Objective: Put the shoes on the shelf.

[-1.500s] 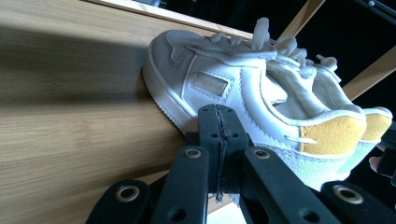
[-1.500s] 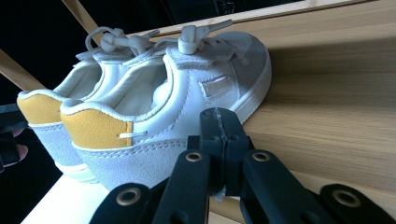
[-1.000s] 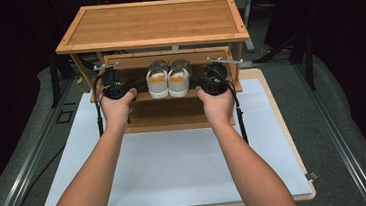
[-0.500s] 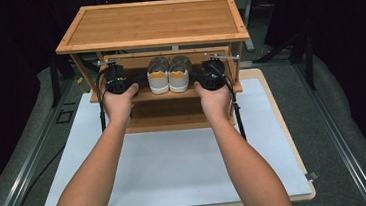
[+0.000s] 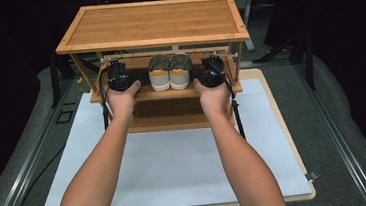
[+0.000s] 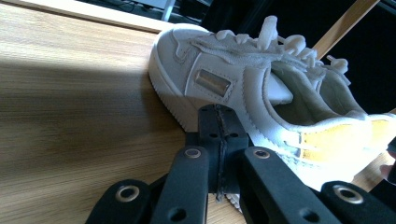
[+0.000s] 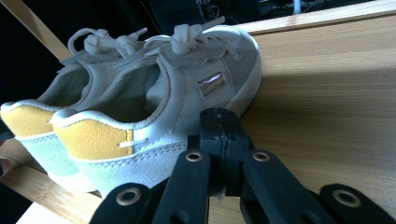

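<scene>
A pair of cream sneakers with yellow heel tabs stands side by side on the middle shelf (image 5: 120,95) of a bamboo shoe rack, heels toward me. The left shoe (image 5: 159,74) (image 6: 243,84) has my left gripper (image 5: 139,80) (image 6: 218,116) at its outer side. That gripper is shut with nothing in it, and its tips touch the shoe's sole edge. The right shoe (image 5: 180,72) (image 7: 154,116) has my right gripper (image 5: 197,75) (image 7: 219,119) against its outer side the same way, also shut and holding nothing.
The rack's top board (image 5: 154,22) overhangs the shoes and both grippers. Below is a lower shelf (image 5: 172,120). The rack stands at the far end of a white mat (image 5: 176,159) on the table. Dark floor and metal rails (image 5: 20,162) flank the table.
Both hands have pushed forward and the pair of shoes has slid deeper under the top board. The jaws stayed shut throughout.
</scene>
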Available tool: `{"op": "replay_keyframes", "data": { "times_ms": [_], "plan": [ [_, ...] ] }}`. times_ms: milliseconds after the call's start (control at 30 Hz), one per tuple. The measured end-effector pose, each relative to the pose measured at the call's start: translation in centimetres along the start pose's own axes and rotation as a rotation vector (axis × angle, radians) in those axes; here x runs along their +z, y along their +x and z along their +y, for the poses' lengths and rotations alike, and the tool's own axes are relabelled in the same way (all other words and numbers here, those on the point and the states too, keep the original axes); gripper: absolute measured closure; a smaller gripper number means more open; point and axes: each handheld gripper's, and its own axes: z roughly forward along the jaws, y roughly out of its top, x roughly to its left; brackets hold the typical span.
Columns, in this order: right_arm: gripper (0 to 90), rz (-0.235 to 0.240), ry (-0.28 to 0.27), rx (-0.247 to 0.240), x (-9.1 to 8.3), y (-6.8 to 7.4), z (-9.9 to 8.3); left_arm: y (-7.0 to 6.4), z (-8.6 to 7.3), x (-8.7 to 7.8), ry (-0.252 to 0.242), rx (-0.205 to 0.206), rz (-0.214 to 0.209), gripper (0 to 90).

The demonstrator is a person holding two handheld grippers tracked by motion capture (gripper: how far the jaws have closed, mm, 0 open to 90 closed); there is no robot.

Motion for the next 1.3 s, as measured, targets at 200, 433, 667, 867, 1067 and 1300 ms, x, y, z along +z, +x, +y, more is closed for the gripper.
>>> {"op": "replay_keyframes", "data": {
  "times_ms": [200, 433, 667, 867, 1067, 1300],
  "plan": [
    [90.0, -0.008, -0.018, 0.017, 0.3, -0.2, 0.1, 0.2, 0.0, 0.1, -0.001, -0.005, -0.011, 90.0],
    [90.0, -0.007, -0.033, 0.025, 0.2, -0.1, -0.1, 0.2, 0.0, 0.0, -0.001, -0.018, -0.012, 89.9],
    [90.0, 0.012, -0.031, 0.031, -0.1, -0.2, -0.2, 0.4, -0.2, -0.3, 0.004, -0.024, -0.032, 89.4],
    [89.1, 0.004, -0.03, 0.016, -0.6, -0.4, -0.5, 0.7, -0.4, -1.1, 0.007, -0.004, -0.034, 89.0],
    [88.8, 0.013, -0.059, 0.001, -1.3, -0.3, -0.6, 0.3, -0.4, -2.1, -0.016, 0.002, -0.062, 89.1],
    [88.1, -0.01, -0.044, -0.087, -3.1, 0.5, -0.8, 0.0, -0.5, -4.0, -0.009, 0.036, -0.091, 89.2]
  ]
}}
